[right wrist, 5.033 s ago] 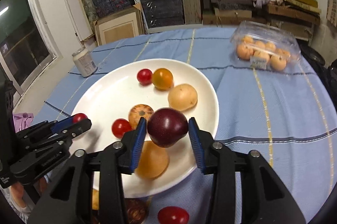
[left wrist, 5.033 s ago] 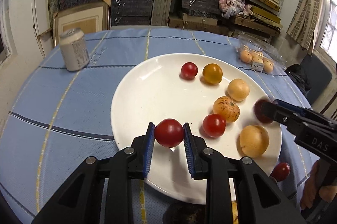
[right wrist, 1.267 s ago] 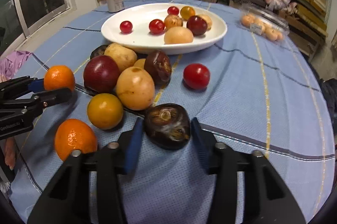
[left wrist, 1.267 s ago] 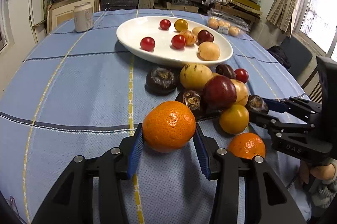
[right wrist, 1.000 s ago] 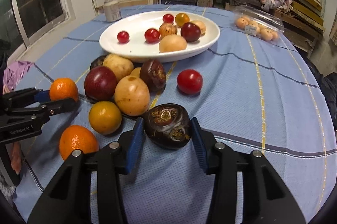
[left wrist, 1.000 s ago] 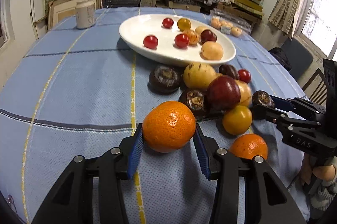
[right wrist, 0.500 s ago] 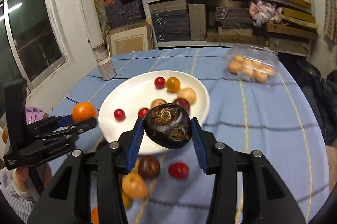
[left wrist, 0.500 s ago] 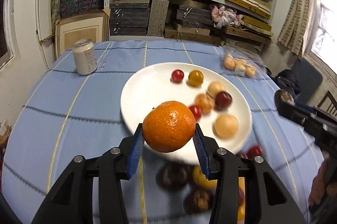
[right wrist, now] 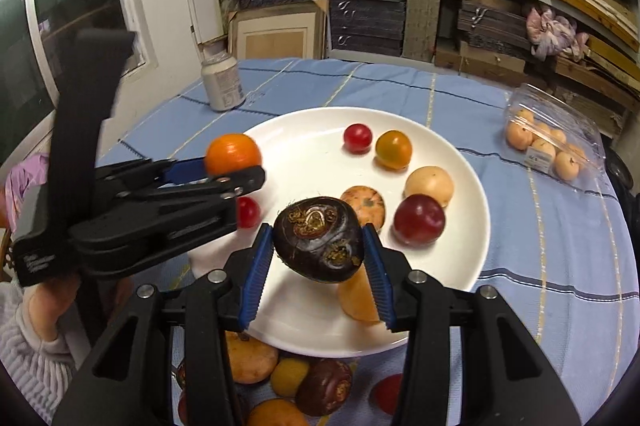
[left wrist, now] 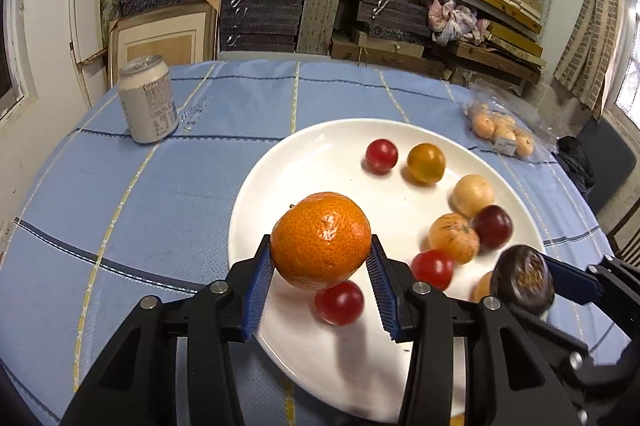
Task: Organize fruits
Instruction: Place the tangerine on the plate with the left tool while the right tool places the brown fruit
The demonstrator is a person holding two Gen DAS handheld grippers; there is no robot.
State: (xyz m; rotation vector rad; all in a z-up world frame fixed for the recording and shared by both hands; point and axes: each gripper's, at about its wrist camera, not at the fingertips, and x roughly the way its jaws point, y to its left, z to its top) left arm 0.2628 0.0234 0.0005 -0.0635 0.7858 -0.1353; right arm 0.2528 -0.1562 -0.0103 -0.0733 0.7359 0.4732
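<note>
Fingers (left wrist: 256, 284) of left gripper (left wrist: 320, 286) clamp round orange mandarin (left wrist: 321, 240), right gripper (right wrist: 316, 272) clamps dark brown wrinkled fruit (right wrist: 318, 239); both lifted off the cloth, now over round white ceramic plate (left wrist: 320, 153) (drop next, prob.).

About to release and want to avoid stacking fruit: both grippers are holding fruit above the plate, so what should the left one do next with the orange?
Probably shift the left gripper a little toward the plate's bare left part, then lower and open. The orange hangs directly over a red tomato, and the right gripper with its dark fruit crowds the other side.
</note>
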